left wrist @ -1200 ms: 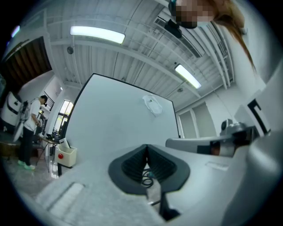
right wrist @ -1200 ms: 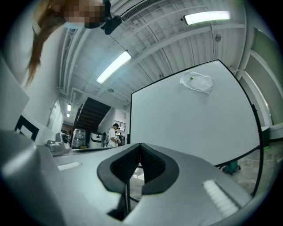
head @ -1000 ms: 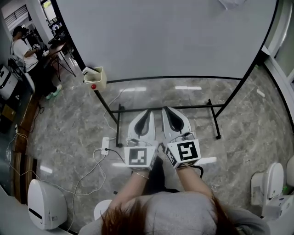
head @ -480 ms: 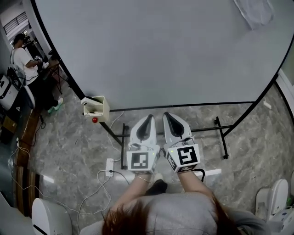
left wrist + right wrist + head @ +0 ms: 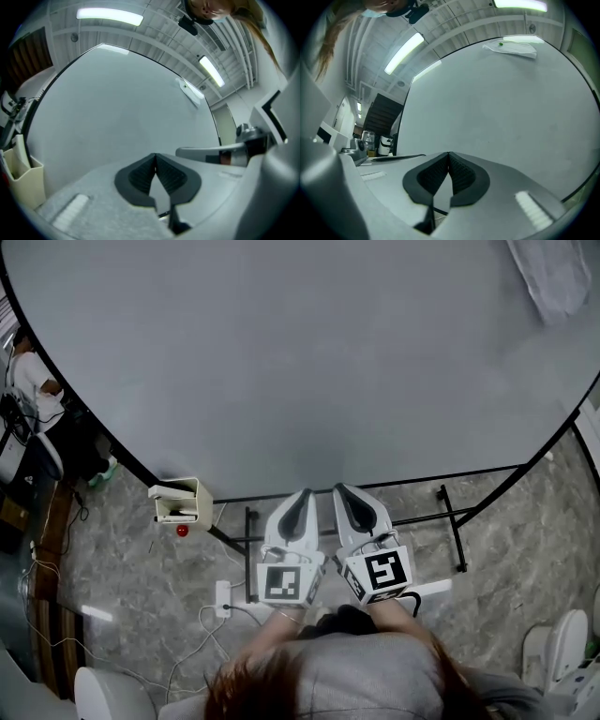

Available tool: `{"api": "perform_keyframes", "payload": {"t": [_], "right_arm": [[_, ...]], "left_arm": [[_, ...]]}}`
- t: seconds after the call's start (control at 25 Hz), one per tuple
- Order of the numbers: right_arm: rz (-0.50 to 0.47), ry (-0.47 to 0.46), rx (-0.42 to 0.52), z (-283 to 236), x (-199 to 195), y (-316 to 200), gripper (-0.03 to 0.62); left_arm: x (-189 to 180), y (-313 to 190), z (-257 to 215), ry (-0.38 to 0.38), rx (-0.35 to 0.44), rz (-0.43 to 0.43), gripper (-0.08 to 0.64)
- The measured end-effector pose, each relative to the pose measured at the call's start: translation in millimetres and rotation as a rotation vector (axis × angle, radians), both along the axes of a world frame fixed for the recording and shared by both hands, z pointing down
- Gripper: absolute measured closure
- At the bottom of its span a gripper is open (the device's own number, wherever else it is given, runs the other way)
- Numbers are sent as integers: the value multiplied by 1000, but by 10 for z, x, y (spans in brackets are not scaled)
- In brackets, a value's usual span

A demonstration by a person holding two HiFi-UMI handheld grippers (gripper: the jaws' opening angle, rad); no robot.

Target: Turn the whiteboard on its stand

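Observation:
The big whiteboard (image 5: 300,352) fills the upper head view, and its black stand (image 5: 452,521) rests on the marble floor. The board also fills the left gripper view (image 5: 117,103) and the right gripper view (image 5: 501,103). My left gripper (image 5: 302,494) and right gripper (image 5: 339,489) are held side by side, tips at the board's lower edge. I cannot tell whether they touch it. The left gripper (image 5: 155,154) is shut with nothing between its pads, and so is the right gripper (image 5: 449,153).
A beige tray box (image 5: 178,502) with a red item (image 5: 182,531) hangs at the board's lower left corner. A cloth (image 5: 553,273) sticks to the board's top right. A person (image 5: 28,381) stands far left. A power strip (image 5: 223,596) and cables lie on the floor. White units (image 5: 558,652) stand at lower right.
The whiteboard now fills much more of the head view and its lower edge has come down to the gripper tips. Both grippers stay shut and side by side.

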State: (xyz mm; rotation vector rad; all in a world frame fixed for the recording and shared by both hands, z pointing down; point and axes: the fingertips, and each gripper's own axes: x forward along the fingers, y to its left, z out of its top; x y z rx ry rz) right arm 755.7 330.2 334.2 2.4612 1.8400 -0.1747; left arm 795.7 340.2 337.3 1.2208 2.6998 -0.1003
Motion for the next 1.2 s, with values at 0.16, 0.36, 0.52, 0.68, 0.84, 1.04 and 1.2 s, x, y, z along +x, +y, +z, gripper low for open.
{"api": "perform_keyframes", "payload": {"t": [0.16,0.36,0.52,0.68,0.84,1.04,1.2], "right_arm": [[2,5,6,58,-213,34,598],[33,-28,9,108,-720,-21,598],[43,-62,-15,126,-1319,-123,598],[-5,-130,-63,161,-2040,-339,598],[-50,-192,-84,101,-2955,-511,598],[-37,-156,-48,-68,-3950,-667,598],[12,-112,-31,-53,-4432,-639,598]], "left_arm": [[-173,50,71,12,17,21,565],[-660,20,226,44,40,56,565],[-1292,-82,261,38,34,62,565],[-2091,-307,320,33,5,24,565],[-3082,-471,359,12,18,-5,565],[-4157,-657,128,4,17,46,565],[-4638,-656,36,1,8,98,565]]}}
